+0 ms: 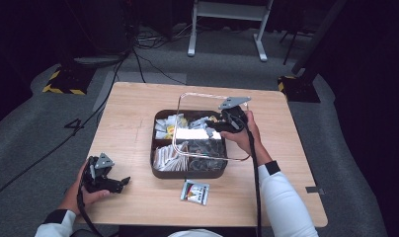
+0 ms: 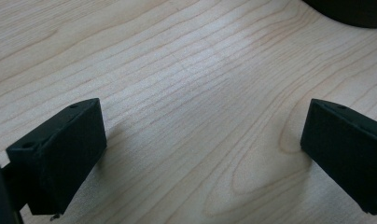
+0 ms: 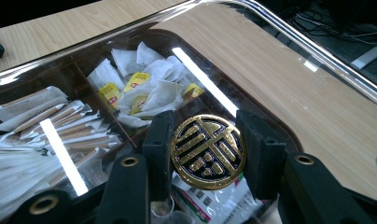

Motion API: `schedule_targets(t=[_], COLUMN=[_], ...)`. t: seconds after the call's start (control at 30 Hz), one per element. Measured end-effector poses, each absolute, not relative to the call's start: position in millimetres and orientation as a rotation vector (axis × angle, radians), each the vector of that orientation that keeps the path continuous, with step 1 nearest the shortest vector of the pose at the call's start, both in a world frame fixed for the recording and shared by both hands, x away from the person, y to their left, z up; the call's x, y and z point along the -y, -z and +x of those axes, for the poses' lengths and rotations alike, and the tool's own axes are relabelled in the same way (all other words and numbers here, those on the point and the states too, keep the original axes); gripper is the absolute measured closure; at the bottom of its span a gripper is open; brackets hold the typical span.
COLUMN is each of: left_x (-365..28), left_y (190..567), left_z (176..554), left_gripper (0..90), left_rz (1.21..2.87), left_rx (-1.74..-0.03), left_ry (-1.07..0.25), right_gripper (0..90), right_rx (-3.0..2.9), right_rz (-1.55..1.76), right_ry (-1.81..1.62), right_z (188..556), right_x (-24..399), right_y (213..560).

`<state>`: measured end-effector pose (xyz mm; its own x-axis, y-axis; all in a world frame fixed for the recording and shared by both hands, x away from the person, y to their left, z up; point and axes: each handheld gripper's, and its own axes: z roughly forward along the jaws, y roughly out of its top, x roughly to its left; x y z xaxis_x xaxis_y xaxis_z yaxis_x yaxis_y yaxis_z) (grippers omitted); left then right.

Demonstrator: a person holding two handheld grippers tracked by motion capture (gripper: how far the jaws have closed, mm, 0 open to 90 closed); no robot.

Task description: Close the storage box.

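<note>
A: So the wooden table (image 1: 138, 113) has the dark compartment box (image 1: 160, 170) mid-way, clear lid (image 1: 207, 96) held over it?
B: Yep, right gripper (image 3: 207, 140) clamps the lid's gold knob (image 3: 208, 151). Left gripper (image 2: 203, 154) rests near the table's front left corner, jaws spread, empty.

Dim room: grey carpet (image 1: 34, 128), wooden table (image 1: 138, 103), white stand (image 1: 227, 19).

The high view looks forward and down from above the person's side, taking in the whole counter (image 1: 138, 113) and the floor beyond. The left gripper view sits very close to the wood, looking along its 2 black jaws. The right gripper view looks steeply down, close above the clear lid (image 3: 280, 70); both it and the high view show the compartment box (image 1: 187, 173).
</note>
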<state>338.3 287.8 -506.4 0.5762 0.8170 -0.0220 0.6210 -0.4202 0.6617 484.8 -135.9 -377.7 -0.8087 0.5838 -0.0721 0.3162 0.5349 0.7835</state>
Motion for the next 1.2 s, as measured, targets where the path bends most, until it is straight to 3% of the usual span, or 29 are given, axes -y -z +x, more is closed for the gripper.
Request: schedule_targets(t=[0.5, 1.2], left_x=[-288, -288], left_y=[506, 506], left_z=[338, 338], left_gripper=[0.4, 0.4], left_rz=[2.178, 2.178], left_rx=[-1.141, -1.141], left_ry=[-0.404, -0.404], right_gripper=[59.4, 59.3], right_rx=[-2.516, -2.597], right_rz=[0.702, 0.686], right_ry=[-1.146, -1.11], right_z=[486, 492], right_x=[93, 65], right_y=[397, 424])
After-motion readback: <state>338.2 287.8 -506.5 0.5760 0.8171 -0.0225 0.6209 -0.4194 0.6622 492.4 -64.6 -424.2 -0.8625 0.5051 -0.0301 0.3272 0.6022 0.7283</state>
